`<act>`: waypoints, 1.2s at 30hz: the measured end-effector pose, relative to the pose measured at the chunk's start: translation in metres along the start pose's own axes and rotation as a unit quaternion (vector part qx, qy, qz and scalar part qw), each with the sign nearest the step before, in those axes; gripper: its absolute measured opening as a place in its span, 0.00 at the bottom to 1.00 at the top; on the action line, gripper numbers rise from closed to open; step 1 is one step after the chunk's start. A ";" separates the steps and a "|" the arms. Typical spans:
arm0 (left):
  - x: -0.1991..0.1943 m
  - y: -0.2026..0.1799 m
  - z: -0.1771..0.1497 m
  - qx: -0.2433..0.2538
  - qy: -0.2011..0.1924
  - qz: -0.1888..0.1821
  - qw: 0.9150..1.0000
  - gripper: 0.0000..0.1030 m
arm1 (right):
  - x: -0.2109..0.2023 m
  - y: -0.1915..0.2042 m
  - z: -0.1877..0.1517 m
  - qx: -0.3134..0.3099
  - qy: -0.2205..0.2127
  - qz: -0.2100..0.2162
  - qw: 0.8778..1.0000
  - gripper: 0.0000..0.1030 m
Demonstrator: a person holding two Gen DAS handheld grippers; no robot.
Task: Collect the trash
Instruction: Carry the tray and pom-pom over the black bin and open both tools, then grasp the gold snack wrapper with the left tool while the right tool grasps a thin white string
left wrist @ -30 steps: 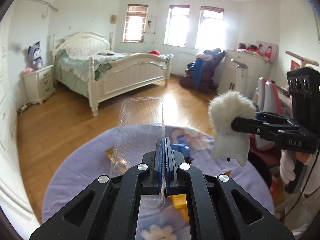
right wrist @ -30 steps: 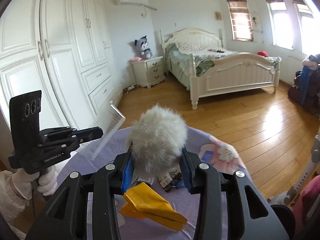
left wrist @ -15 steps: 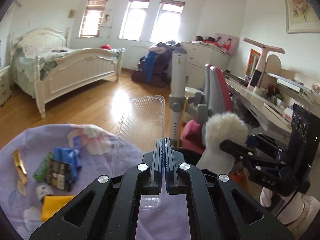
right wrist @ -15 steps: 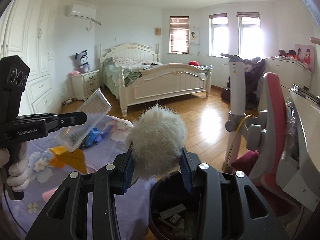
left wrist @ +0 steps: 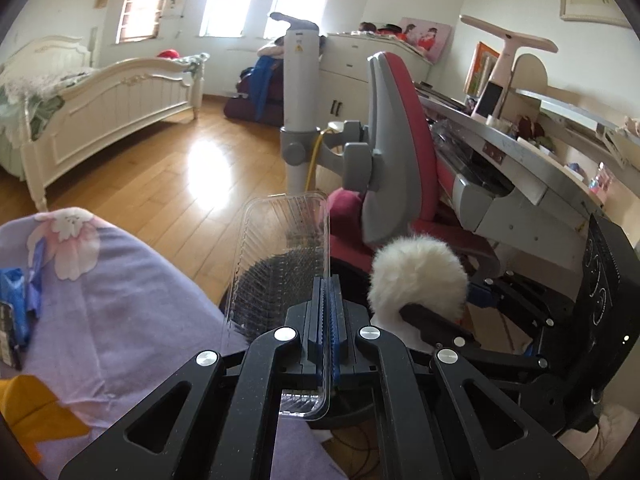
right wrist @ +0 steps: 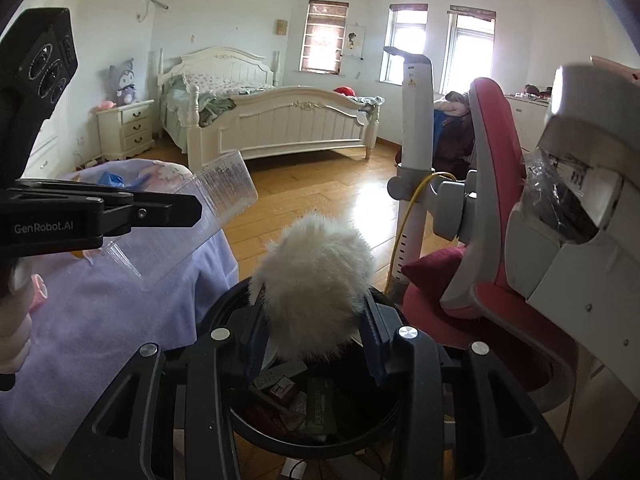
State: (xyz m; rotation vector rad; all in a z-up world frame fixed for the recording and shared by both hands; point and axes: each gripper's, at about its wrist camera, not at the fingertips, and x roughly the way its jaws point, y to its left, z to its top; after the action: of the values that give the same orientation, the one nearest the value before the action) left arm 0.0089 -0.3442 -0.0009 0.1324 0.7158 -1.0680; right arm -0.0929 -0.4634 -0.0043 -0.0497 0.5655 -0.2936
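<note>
My left gripper (left wrist: pixel 328 300) is shut on the edge of a clear ribbed plastic tray (left wrist: pixel 280 256), held upright above the rim of a black mesh trash bin (left wrist: pixel 276 280). The tray also shows in the right wrist view (right wrist: pixel 208 216), with the left gripper (right wrist: pixel 192 210) at the left. My right gripper (right wrist: pixel 316 316) is shut on a white fluffy ball (right wrist: pixel 316 284), held right above the open trash bin (right wrist: pixel 320 412), which holds several wrappers. The ball also shows in the left wrist view (left wrist: pixel 416 276).
A table with a purple floral cloth (left wrist: pixel 100 312) is at the left, bearing blue (left wrist: pixel 16 296) and yellow (left wrist: pixel 36 412) wrappers. A red and grey chair (left wrist: pixel 396 152) and a desk (left wrist: pixel 520 168) stand right of the bin. A white bed (right wrist: pixel 272 116) stands across the wooden floor.
Both grippers have swung right from the table to the trash bin, still holding the tray and the fluffy ball. The bin now lies under both.
</note>
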 end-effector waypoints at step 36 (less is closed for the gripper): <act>-0.057 0.011 0.026 -0.026 -0.075 0.048 0.996 0.82 | -0.007 -0.002 -0.012 -0.001 0.006 -0.005 1.000 0.79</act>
State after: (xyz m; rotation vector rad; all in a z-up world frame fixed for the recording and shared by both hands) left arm 0.0147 -0.3066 0.0509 0.0407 0.5954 -0.9567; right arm -0.1055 -0.4627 -0.0108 -0.0531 0.5777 -0.3040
